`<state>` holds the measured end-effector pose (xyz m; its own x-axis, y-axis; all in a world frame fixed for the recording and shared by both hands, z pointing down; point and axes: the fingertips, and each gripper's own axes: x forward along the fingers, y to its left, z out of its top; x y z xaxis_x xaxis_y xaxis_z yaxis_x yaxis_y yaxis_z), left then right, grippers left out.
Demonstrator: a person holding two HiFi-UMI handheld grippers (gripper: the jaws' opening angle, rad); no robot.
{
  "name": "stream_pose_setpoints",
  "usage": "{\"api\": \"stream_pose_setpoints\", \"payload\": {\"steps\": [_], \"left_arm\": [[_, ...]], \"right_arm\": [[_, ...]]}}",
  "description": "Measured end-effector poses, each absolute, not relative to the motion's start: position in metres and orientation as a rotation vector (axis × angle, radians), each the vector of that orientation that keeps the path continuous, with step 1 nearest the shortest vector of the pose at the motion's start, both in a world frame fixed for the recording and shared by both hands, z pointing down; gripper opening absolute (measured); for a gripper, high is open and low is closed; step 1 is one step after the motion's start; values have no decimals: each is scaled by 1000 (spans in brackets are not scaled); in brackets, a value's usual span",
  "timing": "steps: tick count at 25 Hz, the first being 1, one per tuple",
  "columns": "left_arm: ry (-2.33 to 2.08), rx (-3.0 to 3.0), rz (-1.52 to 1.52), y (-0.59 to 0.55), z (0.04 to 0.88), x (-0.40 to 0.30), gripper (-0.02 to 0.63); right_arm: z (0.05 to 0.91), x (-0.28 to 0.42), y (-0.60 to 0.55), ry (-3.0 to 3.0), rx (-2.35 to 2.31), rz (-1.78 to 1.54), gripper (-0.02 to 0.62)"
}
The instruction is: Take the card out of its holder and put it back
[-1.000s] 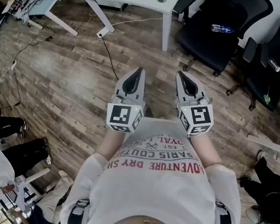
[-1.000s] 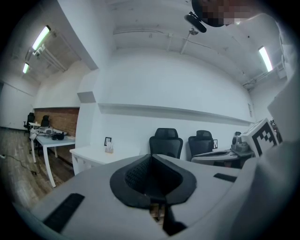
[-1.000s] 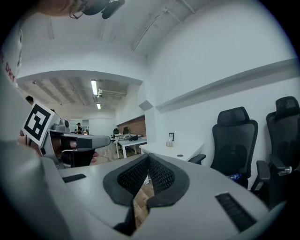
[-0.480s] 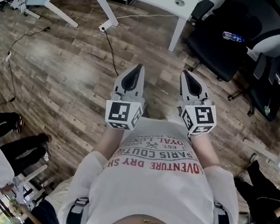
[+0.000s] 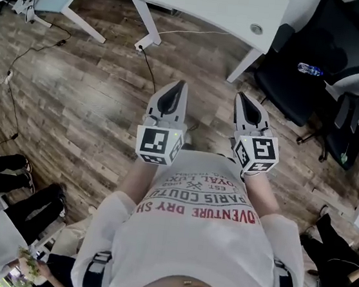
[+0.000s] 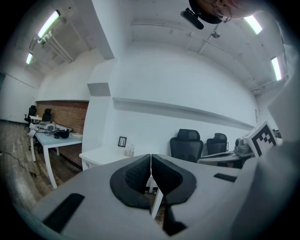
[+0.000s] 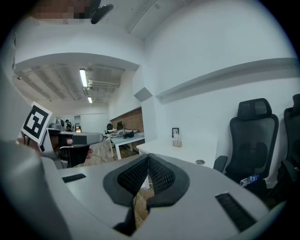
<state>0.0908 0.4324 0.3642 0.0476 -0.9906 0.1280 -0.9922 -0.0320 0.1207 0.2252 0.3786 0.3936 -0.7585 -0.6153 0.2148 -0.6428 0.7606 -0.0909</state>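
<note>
Your left gripper (image 5: 179, 85) and right gripper (image 5: 240, 97) have jaws together, empty; unopened, they'd topple the holder (image 7: 176, 139) on the counter (image 5: 209, 3) ahead.

The head view looks steeply down from above the person, past the left gripper (image 5: 180, 84) and right gripper (image 5: 239, 96) to the floor (image 5: 75, 94), with a white desk (image 5: 209, 3) at its top edge. Each gripper view sits close behind its own jaws and faces roughly level across the room. All three share that desk and, it seems, the black chair (image 5: 284, 81) beside it.
</note>
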Motion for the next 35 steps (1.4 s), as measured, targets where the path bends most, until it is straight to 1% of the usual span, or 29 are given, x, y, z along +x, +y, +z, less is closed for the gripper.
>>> {"api": "stream_pose_setpoints", "payload": {"steps": [6,11,17,24,27,30,35], "left_arm": [[-2050,2113,1,418,371,39,25],[-2066,2055,-4,393,385,12,25],[-2129,2011,20,335,387,-10,25],[-2205,1948,3,234,373,-38,25],[-2215,1942,1,192,372,-38,25],[-2246,1969,81,156,378,-33,25],[-2226,1972,97,118,383,-29,25]], "right_arm": [[396,174,358,-2771,995,236,25],[403,146,327,-2783,947,250,25],[408,118,262,-2825,864,276,25],[393,88,159,-2875,750,250,25],[390,80,121,-2896,687,213,25],[398,77,84,-2907,671,229,25],[405,76,52,-2908,647,250,25]]}}
